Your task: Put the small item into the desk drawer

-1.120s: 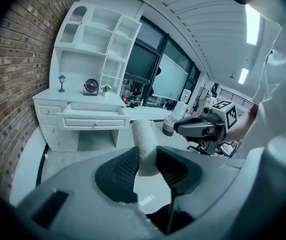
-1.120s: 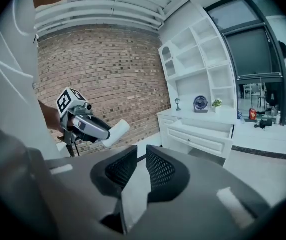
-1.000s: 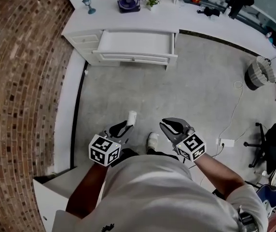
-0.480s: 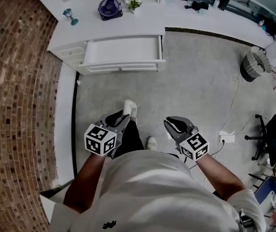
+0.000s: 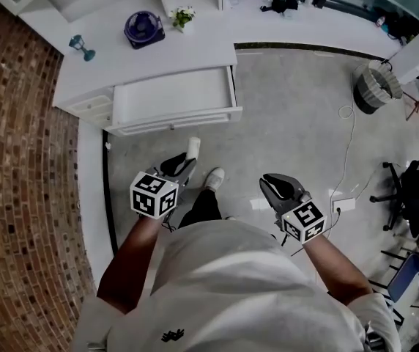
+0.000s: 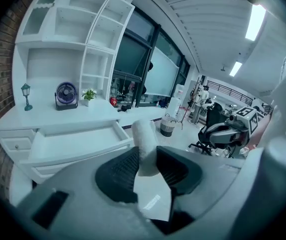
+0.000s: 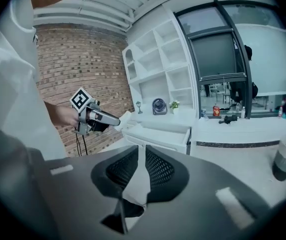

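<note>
Left gripper (image 5: 183, 165): jaws were clamped on the small white cylindrical item (image 5: 193, 147), held over the grey concrete floor (image 5: 297, 116), near the open white drawer (image 5: 176, 97) of the white desk (image 5: 121, 61). Right gripper (image 5: 274, 185): jaws stood nearly together, empty. A red brick wall (image 5: 19, 196) flanked the desk's left.

The left tongs (image 6: 145, 157) clamp a small item (image 6: 144, 134), a white roll standing upright between the dark ribbed pads, its top poking above them. At ten o'clock from it the drawer (image 6: 75, 141) of the white surface (image 6: 48, 116) stands pulled out. On that surface sit a little lantern figurine (image 6: 27, 96), a blue fan (image 6: 66, 95) and a potted plant (image 6: 88, 94) (left to right), under open shelves (image 6: 68, 29). At three o'clock the right tongs (image 6: 228, 130) show, and a bin (image 6: 167, 125) stands on the floor beyond.
</note>
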`<action>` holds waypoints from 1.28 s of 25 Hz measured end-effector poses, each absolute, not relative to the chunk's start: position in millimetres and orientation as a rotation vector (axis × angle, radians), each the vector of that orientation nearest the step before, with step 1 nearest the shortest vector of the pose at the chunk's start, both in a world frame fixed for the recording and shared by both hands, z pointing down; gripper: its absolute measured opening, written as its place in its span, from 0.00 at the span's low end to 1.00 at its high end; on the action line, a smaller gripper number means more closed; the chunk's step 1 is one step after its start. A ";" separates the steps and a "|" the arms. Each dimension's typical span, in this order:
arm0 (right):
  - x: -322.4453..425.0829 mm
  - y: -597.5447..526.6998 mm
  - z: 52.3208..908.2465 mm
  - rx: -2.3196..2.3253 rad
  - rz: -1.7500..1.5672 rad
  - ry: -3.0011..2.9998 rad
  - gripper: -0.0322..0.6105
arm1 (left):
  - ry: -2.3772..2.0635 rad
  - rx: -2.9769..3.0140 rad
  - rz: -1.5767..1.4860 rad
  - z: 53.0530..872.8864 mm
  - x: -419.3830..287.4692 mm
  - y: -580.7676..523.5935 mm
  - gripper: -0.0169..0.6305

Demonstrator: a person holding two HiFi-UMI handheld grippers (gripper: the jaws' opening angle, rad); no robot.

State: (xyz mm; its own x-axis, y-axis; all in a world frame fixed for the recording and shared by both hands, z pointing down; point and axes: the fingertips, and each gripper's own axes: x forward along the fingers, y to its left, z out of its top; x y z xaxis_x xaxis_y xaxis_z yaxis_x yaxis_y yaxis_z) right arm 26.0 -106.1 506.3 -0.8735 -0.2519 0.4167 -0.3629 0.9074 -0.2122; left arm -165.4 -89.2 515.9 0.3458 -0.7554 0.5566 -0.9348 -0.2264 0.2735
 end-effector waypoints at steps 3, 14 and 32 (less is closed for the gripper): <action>11.2 -129.3 502.7 0.508 0.418 -2.672 0.14 | -1.452 2.050 0.465 522.9 -193.9 -124.0 0.21; -4.8 -202.6 499.3 0.832 0.520 -2.584 0.14 | -1.318 2.129 0.767 580.1 -262.4 -265.1 0.20; 43.4 -217.7 509.5 1.280 0.667 -2.297 0.14 | -1.044 2.064 1.218 743.5 -284.0 -394.1 0.21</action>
